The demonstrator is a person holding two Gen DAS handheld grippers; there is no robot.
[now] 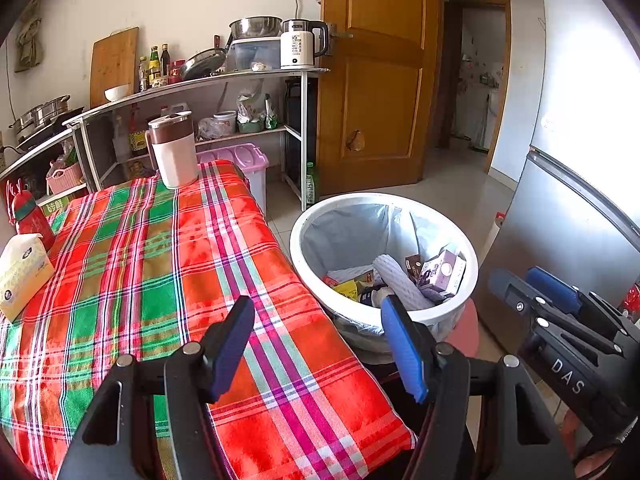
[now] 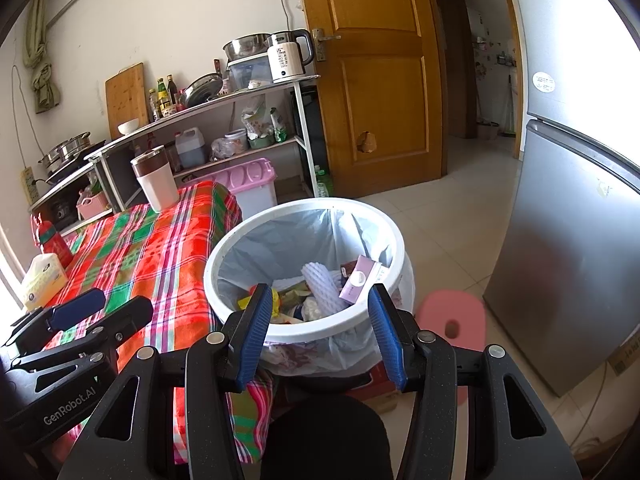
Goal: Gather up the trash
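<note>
Kitchen corner, plaid-cloth worktop (image 1: pixel 168 264) beside the white trash bin (image 2: pixel 248 236). Bin holds the collected trash: purple carton (image 2: pixel 360 282), foam net sleeve (image 2: pixel 320 284), wrappers. My left claw (image 1: pixel 316 348) hangs over the worktop edge, jaws apart, nothing between them. My right claw (image 2: pixel 316 332) hangs at the bin's near rim, jaws apart, empty. Worktop shows only tissue box (image 1: pixel 22 276), jug (image 1: pixel 174 148), red bottle (image 1: pixel 32 218). Risk: mistaking those for trash, or knocking the bin's rim, since it sits on a pink stool (image 2: pixel 452 320).
</note>
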